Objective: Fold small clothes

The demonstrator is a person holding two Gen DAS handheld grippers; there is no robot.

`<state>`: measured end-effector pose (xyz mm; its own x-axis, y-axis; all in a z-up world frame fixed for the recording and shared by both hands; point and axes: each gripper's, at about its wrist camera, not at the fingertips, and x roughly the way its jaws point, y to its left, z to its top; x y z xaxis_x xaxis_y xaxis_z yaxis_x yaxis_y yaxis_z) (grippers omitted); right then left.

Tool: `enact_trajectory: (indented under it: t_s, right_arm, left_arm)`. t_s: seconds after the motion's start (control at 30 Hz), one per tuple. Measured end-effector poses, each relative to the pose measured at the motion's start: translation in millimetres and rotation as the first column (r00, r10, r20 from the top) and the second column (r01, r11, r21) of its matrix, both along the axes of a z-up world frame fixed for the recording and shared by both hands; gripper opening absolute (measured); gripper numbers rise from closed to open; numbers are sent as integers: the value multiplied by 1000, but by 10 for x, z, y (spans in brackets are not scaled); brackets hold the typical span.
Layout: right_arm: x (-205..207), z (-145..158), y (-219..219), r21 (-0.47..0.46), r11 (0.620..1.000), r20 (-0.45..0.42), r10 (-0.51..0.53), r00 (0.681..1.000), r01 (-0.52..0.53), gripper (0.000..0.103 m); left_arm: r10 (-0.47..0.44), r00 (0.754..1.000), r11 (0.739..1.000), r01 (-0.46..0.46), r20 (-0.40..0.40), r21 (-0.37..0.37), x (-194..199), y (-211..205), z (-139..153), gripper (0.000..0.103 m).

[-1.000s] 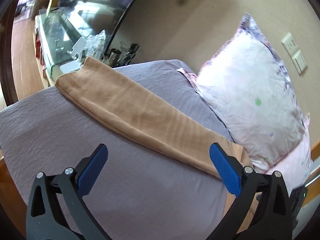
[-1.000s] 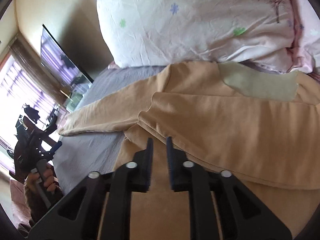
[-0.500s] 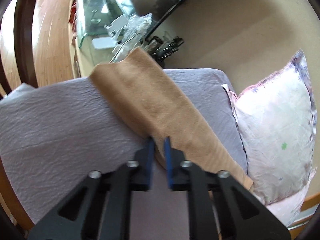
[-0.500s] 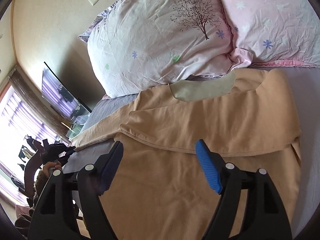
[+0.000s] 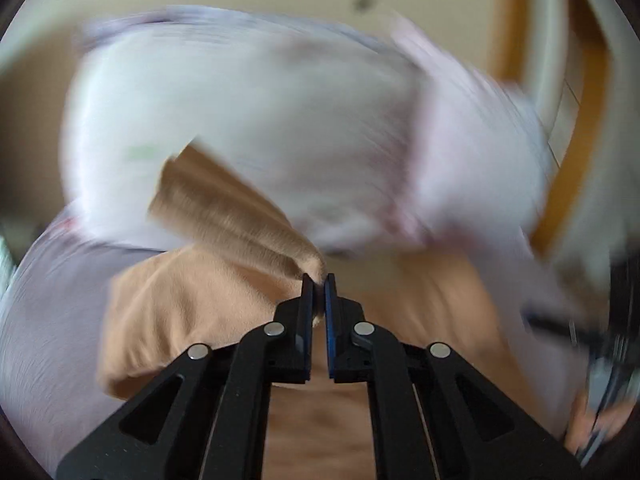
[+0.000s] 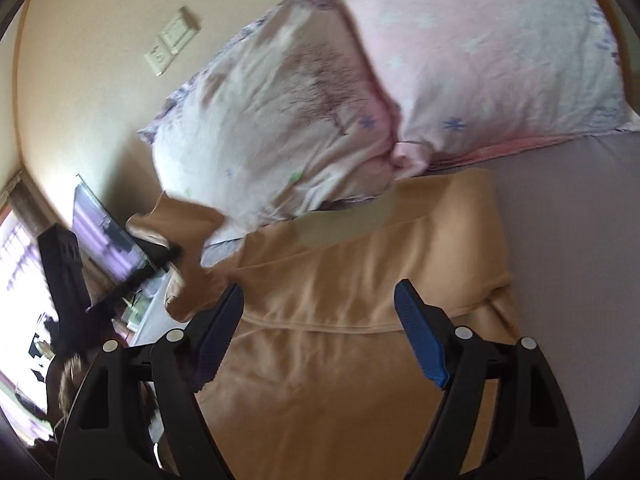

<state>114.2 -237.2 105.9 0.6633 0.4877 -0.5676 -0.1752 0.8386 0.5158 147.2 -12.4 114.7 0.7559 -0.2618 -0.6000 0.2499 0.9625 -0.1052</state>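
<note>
A tan long-sleeved top (image 6: 348,304) lies on the purple-grey bed, its right sleeve folded across the body and its neckline toward the pillows. My left gripper (image 5: 318,280) is shut on the top's left sleeve (image 5: 224,216) and holds it lifted above the body; this view is blurred by motion. In the right wrist view the lifted sleeve (image 6: 184,232) hangs at the left, with the left gripper dark beside it. My right gripper (image 6: 320,312) is open and empty, hovering above the top's body.
Two pale floral pillows (image 6: 320,92) lean against the wall behind the top. A wall socket plate (image 6: 170,42) is above them. A TV (image 6: 108,240) stands at the far left. Purple sheet (image 6: 568,240) lies bare to the right of the top.
My left gripper shut on the left sleeve and swung it up and over toward the top's body. My right gripper let go of the folded right sleeve, opened and drew back.
</note>
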Motion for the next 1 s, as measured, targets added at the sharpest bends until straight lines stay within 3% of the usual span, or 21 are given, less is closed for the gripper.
enact_trajectory:
  t_s: [0.03, 0.1, 0.13, 0.17, 0.23, 0.27, 0.3, 0.43, 0.57, 0.63, 0.67, 0.73, 0.8, 0.9, 1.0]
  right_arm:
    - [39, -81, -104, -2, 999, -29, -34, 999, 34, 79]
    - [72, -210, -235, 8, 998, -70, -63, 996, 64, 78]
    - [83, -278, -317, 20, 997, -98, -71, 993, 74, 74]
    - [84, -322, -368, 29, 997, -111, -71, 991, 75, 63]
    - [108, -376, -414, 19, 998, -133, -63, 989, 66, 54]
    - [133, -390, -408, 12, 998, -141, -59, 988, 61, 50]
    - [178, -412, -370, 3, 999, -148, -48, 988, 49, 48]
    - [325, -507, -126, -119, 992, -201, -54, 978, 30, 39]
    - [347, -700, -39, -192, 981, -281, -90, 956, 36, 37]
    - [345, -782, -10, -200, 980, -306, -82, 948, 20, 30]
    - [334, -780, 4, -224, 974, -288, -87, 954, 21, 18]
    - [349, -786, 49, -222, 975, -295, -55, 954, -12, 4]
    - [364, -729, 100, -210, 977, -269, -25, 963, -33, 4]
    - [345, -277, 207, -275, 961, -78, -40, 996, 17, 3]
    - [371, 150, 120, -290, 944, 104, -132, 986, 157, 3]
  left_arm:
    - [-80, 996, 994, 83, -39, 76, -17, -357, -135, 9]
    - [-201, 972, 953, 222, -119, 208, -216, -928, -459, 9]
    - [-221, 967, 942, 246, -129, 229, -305, -1000, -515, 10]
    - [-246, 961, 932, 271, -128, 241, -474, -1024, -550, 14]
    - [-271, 958, 929, 286, -93, 236, -794, -857, -502, 31]
    - [-257, 963, 935, 268, -79, 233, -874, -674, -451, 42]
    - [-228, 971, 943, 237, -68, 233, -966, -504, -425, 44]
    - [-66, 989, 973, 93, -132, 210, -1022, 206, -461, 44]
    - [54, 978, 984, -17, -200, 179, -1141, 727, -660, 44]
    - [62, 970, 990, -31, -235, 135, -1187, 865, -751, 45]
    - [62, 967, 992, -32, -249, 123, -1196, 895, -787, 46]
    - [60, 968, 993, -33, -242, 114, -1233, 892, -828, 49]
    - [50, 970, 995, -28, -238, 94, -1239, 894, -832, 56]
    - [48, 971, 996, -29, -234, 83, -1238, 845, -832, 62]
    - [50, 972, 995, -28, -228, 98, -1232, 764, -838, 65]
